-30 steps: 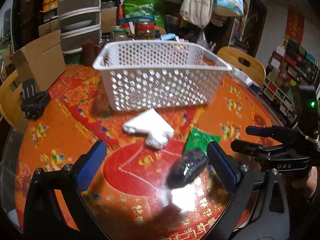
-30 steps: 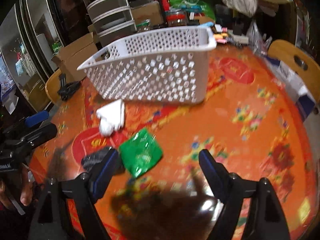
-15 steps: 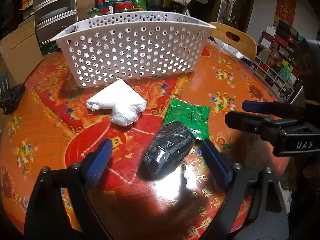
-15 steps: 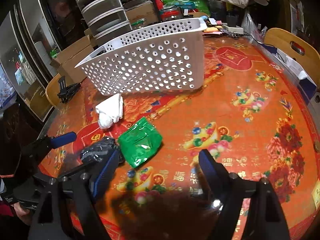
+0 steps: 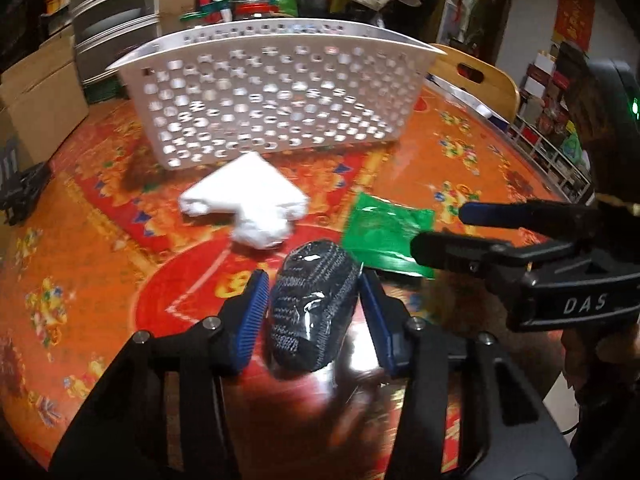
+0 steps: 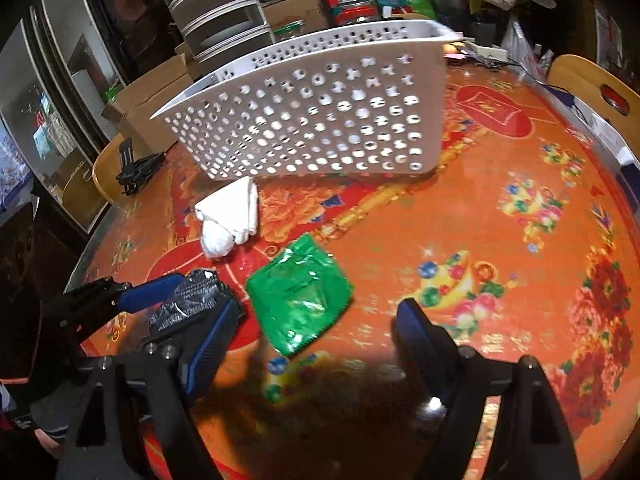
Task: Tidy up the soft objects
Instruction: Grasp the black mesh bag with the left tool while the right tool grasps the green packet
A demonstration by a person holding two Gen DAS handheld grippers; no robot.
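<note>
left hand-held gripper (image 5: pixel 314 300): pads flank the black bundle (image 5: pixel 312 308) on the desk (image 5: pixel 100 240), apparently closing to lift it | right hand-held gripper (image 6: pixel 316 332): wide open, empty, over green pouch (image 6: pixel 300 300) | basket (image 5: pixel 276 92): just behind, likely destination

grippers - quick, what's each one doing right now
Left tool: closed around the black bundle, pads at both its sides; bundle on the table.
Right tool: open, holding nothing, above the green packet.
</note>
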